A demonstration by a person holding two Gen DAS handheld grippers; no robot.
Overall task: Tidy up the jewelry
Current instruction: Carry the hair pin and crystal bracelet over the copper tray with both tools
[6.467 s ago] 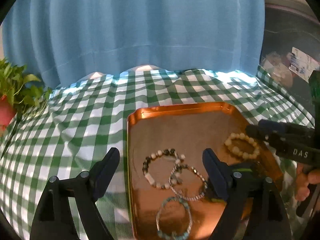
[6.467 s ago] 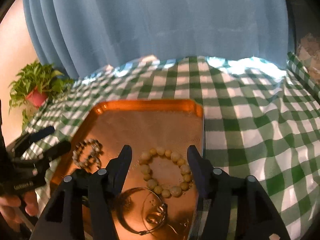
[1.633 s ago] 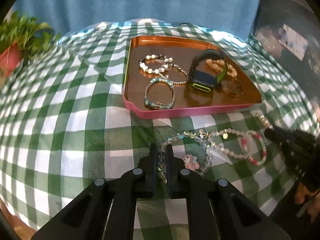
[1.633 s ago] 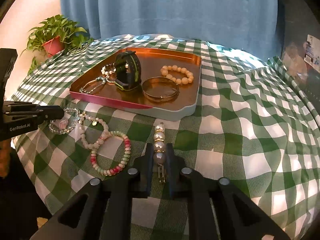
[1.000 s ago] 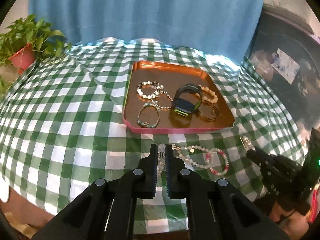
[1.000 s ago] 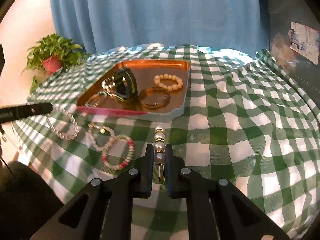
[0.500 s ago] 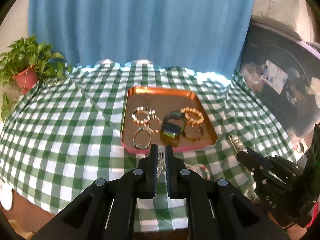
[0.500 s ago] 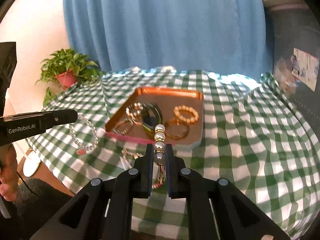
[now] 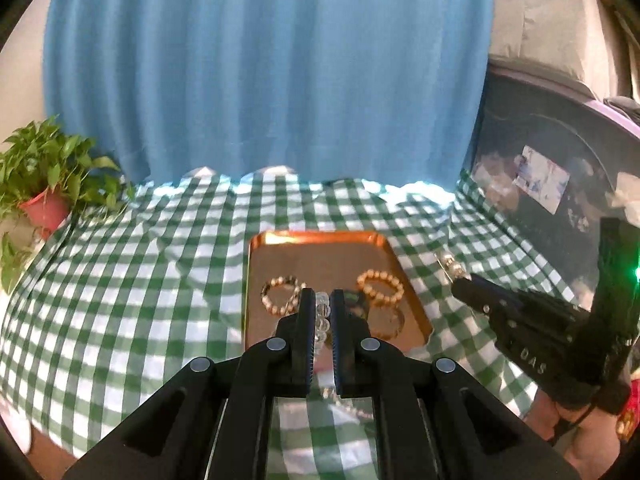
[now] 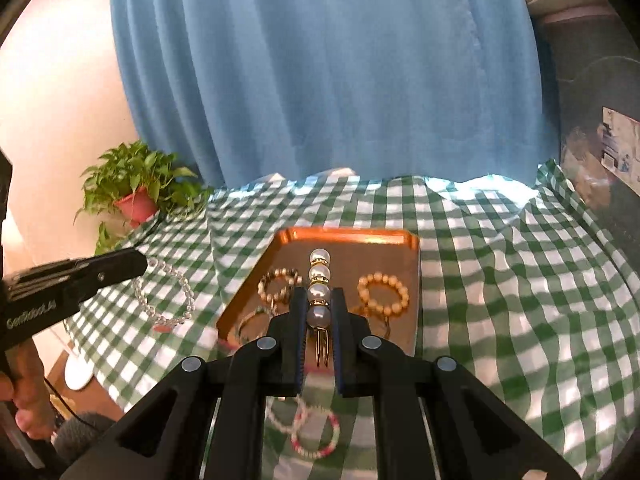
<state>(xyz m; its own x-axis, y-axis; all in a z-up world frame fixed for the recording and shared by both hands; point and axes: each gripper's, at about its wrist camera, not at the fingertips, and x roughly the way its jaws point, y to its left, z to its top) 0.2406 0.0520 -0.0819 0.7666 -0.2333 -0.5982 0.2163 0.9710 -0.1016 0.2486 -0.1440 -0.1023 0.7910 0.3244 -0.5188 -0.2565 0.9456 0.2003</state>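
Both lifted higher off the counter (image 10: 520,300): left gripper (image 9: 321,312) clamping the clear bead bracelet (image 10: 168,296), right gripper (image 10: 318,312) pinching the pearl clip (image 10: 320,280) (tray (image 10: 348,236) waiting at twelve o'clock).

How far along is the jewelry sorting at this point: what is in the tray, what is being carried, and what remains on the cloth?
Done: several bracelets, including a cream bead bracelet, lie in the copper tray. In hand: the left gripper is shut on a clear bead bracelet, hanging above the cloth, and the right gripper is shut on a pearl hair clip. Left: a pink and green bracelet lies on the checked tablecloth beside a pale strand.
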